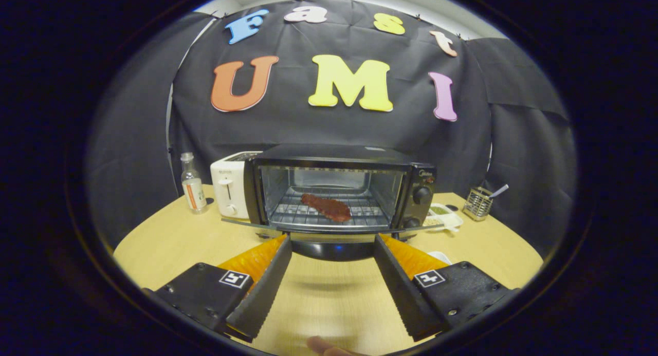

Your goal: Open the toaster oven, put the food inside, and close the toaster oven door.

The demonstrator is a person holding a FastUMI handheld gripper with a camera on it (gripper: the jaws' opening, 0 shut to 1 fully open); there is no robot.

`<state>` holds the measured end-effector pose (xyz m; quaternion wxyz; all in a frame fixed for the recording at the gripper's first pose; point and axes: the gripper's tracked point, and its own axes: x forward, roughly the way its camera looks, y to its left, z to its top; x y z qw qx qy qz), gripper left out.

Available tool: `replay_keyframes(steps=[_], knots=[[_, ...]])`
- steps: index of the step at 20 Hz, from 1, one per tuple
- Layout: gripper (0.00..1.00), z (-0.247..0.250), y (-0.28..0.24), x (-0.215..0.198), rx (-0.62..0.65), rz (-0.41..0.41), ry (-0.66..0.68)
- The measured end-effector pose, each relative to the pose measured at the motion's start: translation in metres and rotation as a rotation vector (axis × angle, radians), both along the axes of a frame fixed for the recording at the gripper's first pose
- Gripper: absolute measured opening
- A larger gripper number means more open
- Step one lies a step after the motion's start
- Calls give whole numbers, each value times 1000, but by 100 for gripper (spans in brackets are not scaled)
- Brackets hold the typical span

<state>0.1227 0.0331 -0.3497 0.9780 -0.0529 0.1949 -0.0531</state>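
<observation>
- Black cloth forms the booth wall behind a light wooden table (pixel 169 243) that carries all the items.
- Toaster oven (pixel 339 191): a black countertop unit at the middle of the table, just beyond the fingertips. Its glass door (pixel 329 228) is folded down flat toward the camera, leaving the cavity open.
- Food (pixel 326 207): a flat, reddish-brown piece resembling a slice of meat, lying on the wire rack (pixel 370 212) inside the oven cavity, roughly central on the rack.
- Control knobs (pixel 422 194): dark dials on the panel at the right side of the oven front.
- Hand-held gripper (pixel 332 239): its two fingers are spread wide apart with nothing between them; the tips sit just short of the lowered door's front edge, one on each side of the door handle (pixel 333 249). Whether the tips touch the door cannot be told.
- White pop-up toaster (pixel 229 187): standing just beside the oven, on its left wall.
- Clear bottle (pixel 192 184) with an orange label: upright, left of the white toaster and apart from it.
- Small white dish (pixel 445 215): beside the oven's right side, holding something greenish.
- Wire mesh holder (pixel 477 203): farther right, near the table edge, with a utensil handle leaning out of it.
- Fingertip (pixel 323 345): part of a person's hand, seen at the near edge between the gripper's bases.
</observation>
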Motion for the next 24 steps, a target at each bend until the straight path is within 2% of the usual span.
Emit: replay_keyframes(steps=[9, 12, 16, 19, 24], knots=[[100, 38, -1, 63, 20, -10, -40], [100, 63, -6, 71, 38, -13, -56], [100, 107, -15, 43, 32, -7, -99], [100, 159, -34, -1, 16, -17, -141], [100, 258, -49, -80, 75, 39, -272]])
